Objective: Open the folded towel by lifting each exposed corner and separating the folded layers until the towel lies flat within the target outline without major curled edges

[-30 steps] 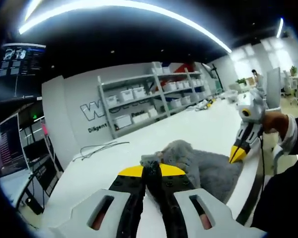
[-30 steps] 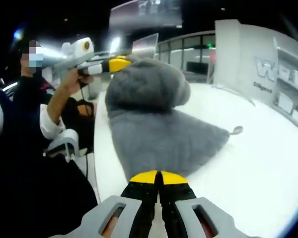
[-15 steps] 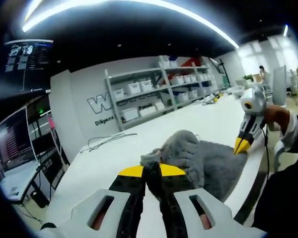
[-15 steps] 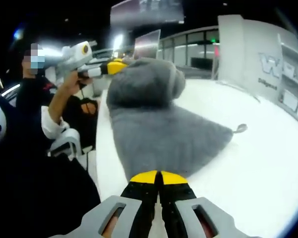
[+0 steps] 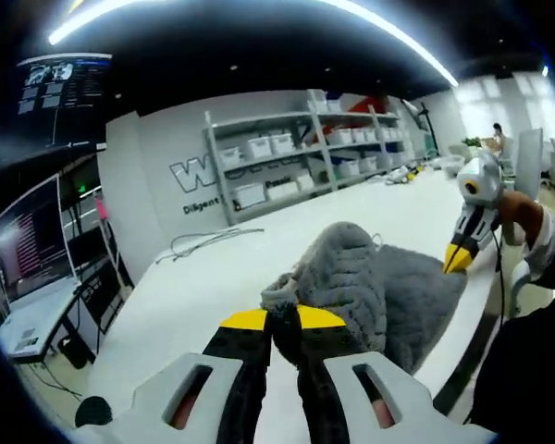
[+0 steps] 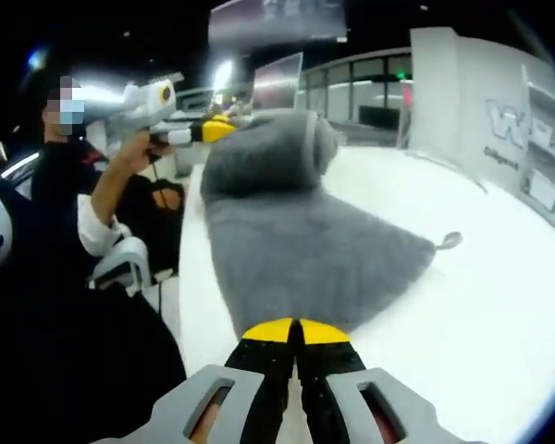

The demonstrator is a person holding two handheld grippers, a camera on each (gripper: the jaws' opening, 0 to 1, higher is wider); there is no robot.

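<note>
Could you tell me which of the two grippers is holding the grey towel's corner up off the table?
The left gripper: its jaws pinch the towel and hold that corner raised, while the right gripper stays low at the towel's near edge.

Grey towel, white table

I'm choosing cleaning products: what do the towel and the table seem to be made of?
Towel: grey, soft pile fabric, perhaps terry or microfibre; its surface looks fuzzy and matte, and it drapes in folds. Table: smooth white top with a faint sheen, probably laminate or painted board.
</note>
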